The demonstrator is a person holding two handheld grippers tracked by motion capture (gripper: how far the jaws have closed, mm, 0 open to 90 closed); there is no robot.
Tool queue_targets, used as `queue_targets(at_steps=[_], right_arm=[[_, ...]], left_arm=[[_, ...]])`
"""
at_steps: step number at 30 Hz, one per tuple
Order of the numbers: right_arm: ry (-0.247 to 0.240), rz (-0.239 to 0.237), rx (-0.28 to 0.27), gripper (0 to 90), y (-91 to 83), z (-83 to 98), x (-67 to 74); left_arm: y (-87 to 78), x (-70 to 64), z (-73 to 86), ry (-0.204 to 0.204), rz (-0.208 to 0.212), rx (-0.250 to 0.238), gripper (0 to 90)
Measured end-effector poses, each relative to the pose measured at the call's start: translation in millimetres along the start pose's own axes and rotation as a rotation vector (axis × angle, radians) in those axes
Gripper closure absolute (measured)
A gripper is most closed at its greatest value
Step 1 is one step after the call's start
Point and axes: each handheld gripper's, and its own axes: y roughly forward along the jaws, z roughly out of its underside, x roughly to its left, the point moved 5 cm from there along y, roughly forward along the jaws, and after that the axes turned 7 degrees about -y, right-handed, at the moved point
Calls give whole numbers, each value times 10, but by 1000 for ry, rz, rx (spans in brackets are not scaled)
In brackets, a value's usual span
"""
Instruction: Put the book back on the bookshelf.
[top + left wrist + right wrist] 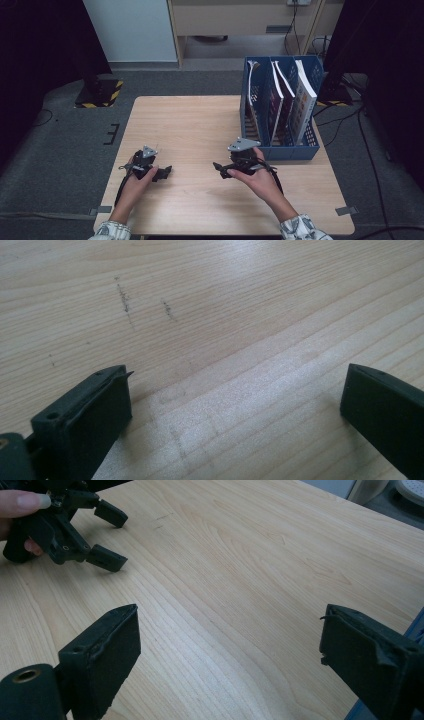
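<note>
Blue plastic file rack (281, 150) holds upright books (303, 102); right gripper (220, 169) just beside it, left gripper (165, 173) well apart, fingers of both spread over pale wooden bench (190, 125).

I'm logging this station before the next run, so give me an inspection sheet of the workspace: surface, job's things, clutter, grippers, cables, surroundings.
Surface: light wooden table, a few faint dark scuff marks, otherwise bare.
Job's things: blue file rack at the far right of the table, holding upright books; neither gripper touches it.
Clutter: nothing seen.
Grippers: left gripper low over the near left of the table, fingers apart, nothing between them; right gripper just beside the rack's near end, fingers apart, nothing between them.
Cables: one trails from each gripper; more lie on the floor right of the table.
Surroundings: grey carpet, a black-and-yellow striped base, pale furniture behind.
</note>
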Motion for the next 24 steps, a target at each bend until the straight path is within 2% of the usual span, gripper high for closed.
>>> queue_targets(at_steps=[13, 24], right_arm=[[-15, -4, 19, 99, 82, 5, 93], [-28, -46, 71, 99, 425, 9, 254]], left_arm=[[0, 0, 0, 0, 0, 0, 0], [0, 0, 0, 1, 2, 1, 0]])
